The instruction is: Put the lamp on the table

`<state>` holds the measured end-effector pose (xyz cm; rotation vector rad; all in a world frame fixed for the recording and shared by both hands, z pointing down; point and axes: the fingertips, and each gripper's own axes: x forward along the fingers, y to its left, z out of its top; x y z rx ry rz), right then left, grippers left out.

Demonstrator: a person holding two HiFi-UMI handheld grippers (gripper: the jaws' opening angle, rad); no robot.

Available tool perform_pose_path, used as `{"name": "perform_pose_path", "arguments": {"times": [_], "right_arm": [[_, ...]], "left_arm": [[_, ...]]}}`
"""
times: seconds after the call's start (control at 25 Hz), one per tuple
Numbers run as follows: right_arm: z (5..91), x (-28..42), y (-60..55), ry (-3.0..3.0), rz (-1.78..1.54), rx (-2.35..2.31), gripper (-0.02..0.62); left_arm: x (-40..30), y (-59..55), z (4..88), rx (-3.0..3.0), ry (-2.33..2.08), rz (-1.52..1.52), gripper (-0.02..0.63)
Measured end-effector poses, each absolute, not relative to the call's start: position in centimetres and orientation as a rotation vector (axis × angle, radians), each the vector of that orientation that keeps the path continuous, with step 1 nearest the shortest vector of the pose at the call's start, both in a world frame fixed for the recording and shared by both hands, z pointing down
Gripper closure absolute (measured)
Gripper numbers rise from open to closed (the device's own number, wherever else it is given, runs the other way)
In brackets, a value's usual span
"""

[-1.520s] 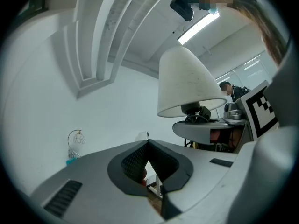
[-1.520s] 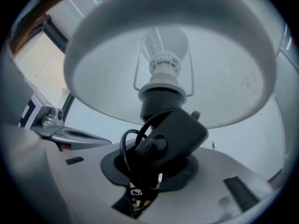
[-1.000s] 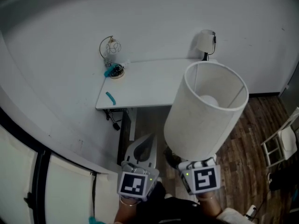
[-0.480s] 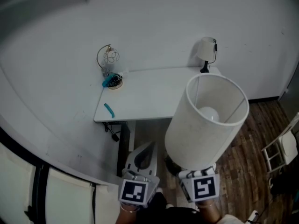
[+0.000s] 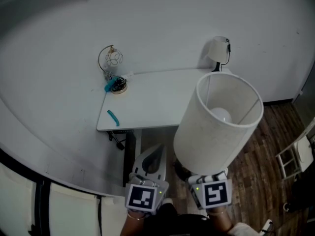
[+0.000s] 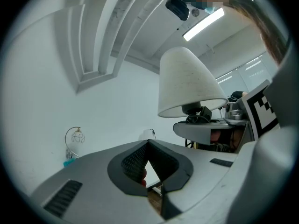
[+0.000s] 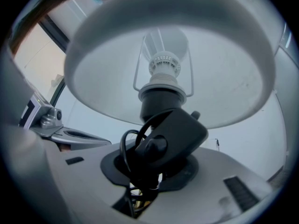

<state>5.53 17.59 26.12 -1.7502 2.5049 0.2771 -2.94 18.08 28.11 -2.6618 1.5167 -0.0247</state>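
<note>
The lamp, with a white drum shade (image 5: 219,127) and a bulb inside, stands upright in the air in front of the white table (image 5: 152,100), its shade overlapping the table's right end in the head view. My right gripper (image 7: 154,164) is shut on the lamp's black base (image 7: 163,134), where a black cord is looped. Its marker cube (image 5: 212,193) shows below the shade. My left gripper (image 5: 157,149) is beside it to the left, shut with nothing in it; its tips meet (image 6: 148,143). In the left gripper view the shade (image 6: 187,85) rises at the right.
On the table are a wire-hoop lamp (image 5: 112,63), a dish with a teal thing (image 5: 115,84) and a small teal object (image 5: 113,117). A small white lamp (image 5: 219,48) stands at its far right corner. Cables (image 5: 118,141) hang beneath. A white chair (image 5: 295,154) stands on the wood floor at right.
Both grippers and the lamp have moved forward toward the table, which now sits lower and nearer in the head view. The hold on the lamp is unchanged.
</note>
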Motion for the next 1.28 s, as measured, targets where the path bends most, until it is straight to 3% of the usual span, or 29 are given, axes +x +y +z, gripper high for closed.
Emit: {"name": "perform_pose_path", "arguments": {"times": [1.28], "right_arm": [[26.3,0.7,11.9,2.442,0.298,-1.840,0.499]], "left_arm": [[-7.5,11.6,28.8,-2.705,1.414,0.013,0.606]]}}
